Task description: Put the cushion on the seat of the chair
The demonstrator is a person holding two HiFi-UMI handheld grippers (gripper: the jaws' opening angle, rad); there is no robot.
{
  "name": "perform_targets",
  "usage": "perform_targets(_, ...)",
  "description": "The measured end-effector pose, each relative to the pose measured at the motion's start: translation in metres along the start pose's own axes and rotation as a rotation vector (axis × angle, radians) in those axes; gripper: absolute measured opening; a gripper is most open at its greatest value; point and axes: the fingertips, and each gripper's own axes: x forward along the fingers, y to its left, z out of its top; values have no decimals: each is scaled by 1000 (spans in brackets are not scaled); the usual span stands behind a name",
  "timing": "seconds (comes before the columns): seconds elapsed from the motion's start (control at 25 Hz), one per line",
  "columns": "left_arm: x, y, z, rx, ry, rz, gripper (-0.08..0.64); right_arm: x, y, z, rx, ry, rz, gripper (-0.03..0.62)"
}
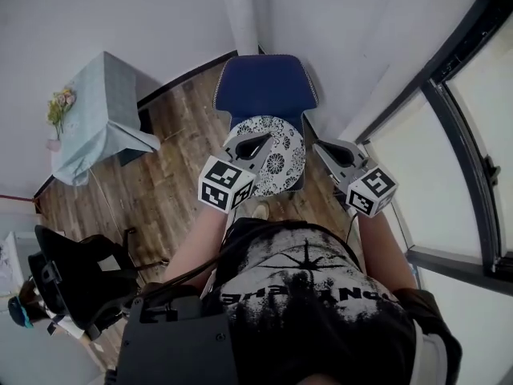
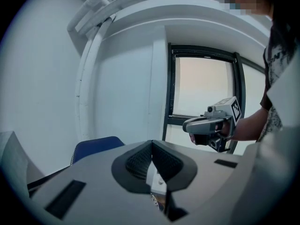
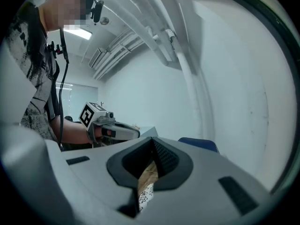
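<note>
While both of your tongs hang above the chair (image 1: 264, 87), the round patterned cushion (image 1: 282, 167) lies on its seat. It covers the front part and reaches toward the seat's front edge, and blue upholstery shows bare only along the rear edge.

Your left gripper (image 1: 260, 141) is closed, its ribbed pads meeting with nothing between them. Your right gripper (image 1: 325, 151) is likewise closed at the tips and empty.

Judged from this, the placing is done. Neither tool grips the cushion. The left is over the cushion's near left rim and the right is just beyond the seat's right edge, probably so that the cushion is not dragged off.

Hidden or uncertain:
- The left gripper covers part of the cushion's rim, so you cannot confirm that it sits square to the seat's left edge.
- The seat's front edge and the chair legs are concealed beneath the cushion and your torso.
- Both gripper views show only a sliver of the pattern through the slot below the jaws, so whether the cushion lies flat cannot be told.
</note>
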Motion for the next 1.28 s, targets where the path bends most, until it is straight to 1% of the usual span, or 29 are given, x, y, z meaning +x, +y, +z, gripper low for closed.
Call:
perform_targets(0.16,1,-1,-2,-2,7,-2,15,-4,-2,1,0,1,-15,18)
perform_targets(0.48,10,-13,-6,1,21,-30,15,-15,-4,-4,2,18,-39,18)
perform_targets(0.76,12,-20,-13,1,41,-48,15,-16,-5,-13,-13,56,-53,17)
perform_targets(0.96,11,-21,-11,18,45,-46,15,-16,-7,-17,-5,57,-56,17)
perform_targets(1.28,5,-28,-16,13,48,-35,15,-19,-1,-23,3,59,-42,18)
